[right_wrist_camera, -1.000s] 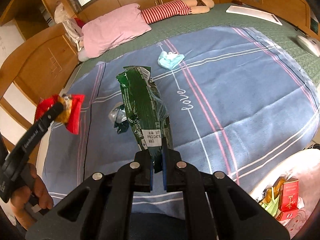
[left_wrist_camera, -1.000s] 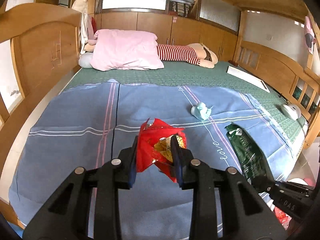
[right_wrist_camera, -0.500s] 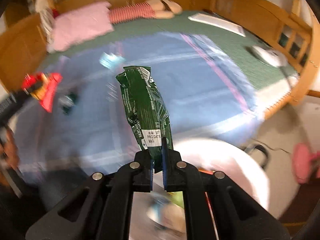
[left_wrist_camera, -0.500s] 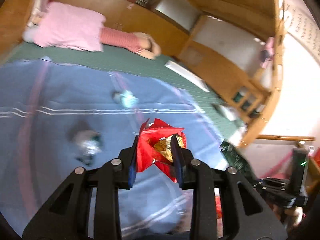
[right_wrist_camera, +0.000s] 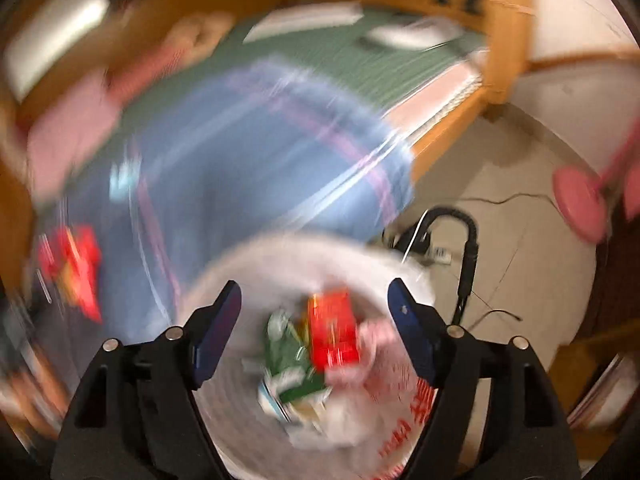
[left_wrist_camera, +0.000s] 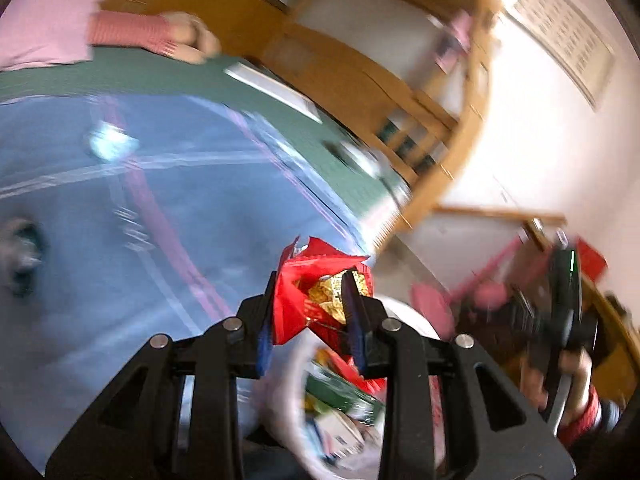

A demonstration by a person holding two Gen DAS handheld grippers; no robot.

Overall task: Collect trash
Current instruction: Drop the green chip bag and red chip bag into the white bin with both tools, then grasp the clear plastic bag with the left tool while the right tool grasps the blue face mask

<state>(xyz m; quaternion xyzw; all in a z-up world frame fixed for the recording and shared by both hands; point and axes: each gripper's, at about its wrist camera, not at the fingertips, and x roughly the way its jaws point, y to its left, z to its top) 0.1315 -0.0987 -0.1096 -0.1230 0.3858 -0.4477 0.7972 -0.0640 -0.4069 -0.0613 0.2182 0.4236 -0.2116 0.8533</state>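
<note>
Left gripper (left_wrist_camera: 310,304) clamped on red wrapper (left_wrist_camera: 316,292) at frame centre, right gripper (right_wrist_camera: 314,320) jaws opening with nothing between them, above white trash bag (right_wrist_camera: 248,268) at lower centre, green packet (right_wrist_camera: 288,364) inside it, blue sheet (left_wrist_camera: 80,240) at left

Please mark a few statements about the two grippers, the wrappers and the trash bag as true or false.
1. The left gripper is clamped on a red wrapper. True.
2. The right gripper grips a green wrapper. False: its jaws are opening with nothing between them; a green wrapper lies in the trash bag below.
3. The right gripper hangs over the trash bag. True.
4. The trash bag is empty. False: it holds a red box and other litter.
5. The blue sheet is cleared of trash. False: a light blue scrap lies on it.
</note>
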